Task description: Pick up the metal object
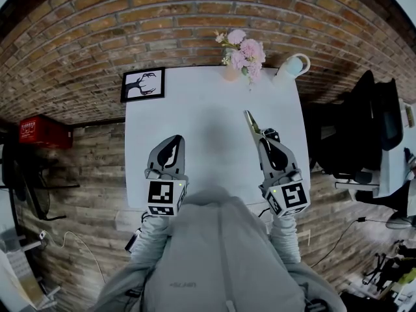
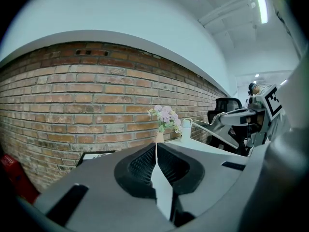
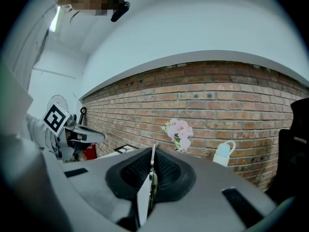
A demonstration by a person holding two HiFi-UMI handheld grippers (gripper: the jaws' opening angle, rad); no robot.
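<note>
A thin brassy metal object [image 1: 251, 122] sticks forward out of my right gripper [image 1: 263, 138], held above the white table [image 1: 208, 103] right of its middle. In the right gripper view the metal strip [image 3: 152, 164] stands edge-on, with the right gripper [image 3: 153, 151] shut on it. From the left gripper view, the metal object [image 2: 212, 129] also shows as a slanted blade at the far right. My left gripper [image 1: 174, 140] hovers over the table's near left part. Its jaws meet, so the left gripper [image 2: 156, 146] is shut with nothing in it.
At the table's far edge stand a vase of pink flowers [image 1: 242, 54] and a white mug [image 1: 292, 65]. A framed black-and-white picture [image 1: 143, 84] leans at the far left corner. A black chair [image 1: 367, 129] is to the right, a red box [image 1: 42, 132] to the left. A brick wall lies behind.
</note>
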